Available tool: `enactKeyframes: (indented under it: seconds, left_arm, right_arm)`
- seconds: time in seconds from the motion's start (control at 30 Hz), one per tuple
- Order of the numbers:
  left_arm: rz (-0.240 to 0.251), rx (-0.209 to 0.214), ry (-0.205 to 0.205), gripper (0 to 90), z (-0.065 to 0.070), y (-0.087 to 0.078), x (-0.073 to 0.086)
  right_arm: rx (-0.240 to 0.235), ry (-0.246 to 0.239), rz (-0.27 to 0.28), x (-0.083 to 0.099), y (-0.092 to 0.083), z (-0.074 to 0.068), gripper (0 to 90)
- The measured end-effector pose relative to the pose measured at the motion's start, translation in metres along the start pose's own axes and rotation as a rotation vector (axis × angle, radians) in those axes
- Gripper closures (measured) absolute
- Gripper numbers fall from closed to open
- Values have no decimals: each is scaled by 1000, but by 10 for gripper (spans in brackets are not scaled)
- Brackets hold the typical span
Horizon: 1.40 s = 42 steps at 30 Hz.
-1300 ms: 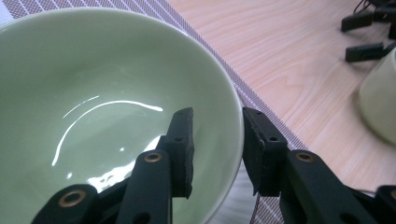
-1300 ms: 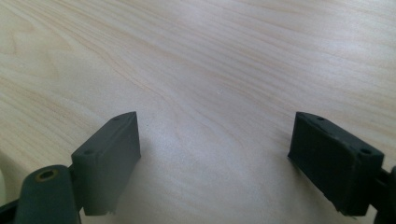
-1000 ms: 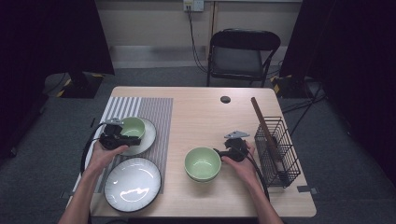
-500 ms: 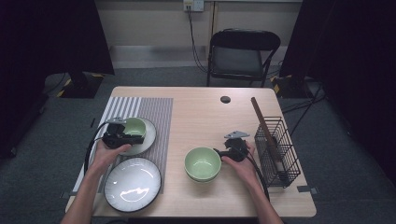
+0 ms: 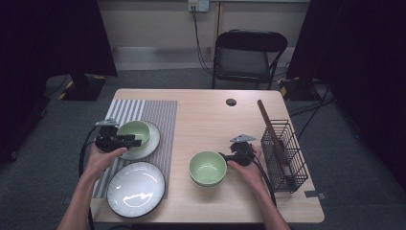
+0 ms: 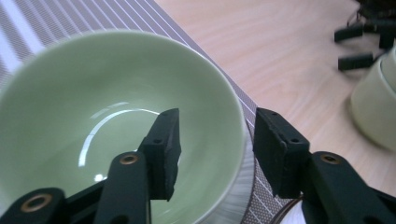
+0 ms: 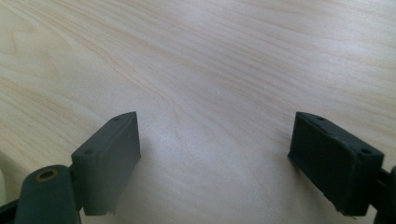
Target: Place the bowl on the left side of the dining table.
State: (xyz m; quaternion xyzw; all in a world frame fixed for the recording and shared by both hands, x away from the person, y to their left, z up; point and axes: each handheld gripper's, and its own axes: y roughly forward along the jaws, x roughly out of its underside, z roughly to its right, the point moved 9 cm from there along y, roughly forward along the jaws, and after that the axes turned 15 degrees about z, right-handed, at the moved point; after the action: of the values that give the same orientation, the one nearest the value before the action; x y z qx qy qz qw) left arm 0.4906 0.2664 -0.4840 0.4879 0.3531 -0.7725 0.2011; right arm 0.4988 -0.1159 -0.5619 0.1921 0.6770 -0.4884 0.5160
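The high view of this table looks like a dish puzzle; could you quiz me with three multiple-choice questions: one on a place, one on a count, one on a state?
1. What does the small green bowl sit on?
A. a white plate
B. the wire rack
C. the chair

2. How many green bowls are there?
A. one
B. two
C. four

3. How do the left gripper's jaws stand?
A. clamped on a spoon
B. apart, astride the bowl's rim
C. shut on nothing

Answers:
1 A, the plate rims it.
2 B, the second bowl stands mid-table.
3 B, the jaws have just been opening, with gaps showing either side.
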Motion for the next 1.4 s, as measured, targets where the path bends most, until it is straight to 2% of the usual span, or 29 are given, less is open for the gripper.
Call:
enactKeyframes:
  seconds: [0.13,0.23,0.37,0.47,0.53,0.6,0.67,1.07,1.27,1.4]
  left_arm:
    - [24,-49,-10,459,-12,-13,-4]
    - [24,-82,-18,415,-22,-22,-3]
    - [49,-124,-36,395,-35,-33,-1]
    - [33,-152,-43,398,-42,-36,4]
    - [25,-151,-53,397,-45,-35,8]
    - [12,-140,-52,419,-45,-32,13]
    - [11,-146,-49,443,-45,-29,16]
    - [13,-136,-55,467,-46,-30,16]
    - [9,-165,-38,377,-43,-41,13]
    - [-23,-188,-26,325,-43,-56,24]
  right_arm:
    - [0,0,0,0,0,0,158]
    - [0,0,0,0,0,0,158]
    - [0,0,0,0,0,0,158]
    - [0,0,0,0,0,0,158]
    - [0,0,0,0,0,0,158]
    - [0,0,0,0,0,0,158]
    - [0,0,0,0,0,0,158]
    - [-1,-1,0,0,0,0,158]
    - [0,0,0,0,0,0,158]
    - [0,0,0,0,0,0,158]
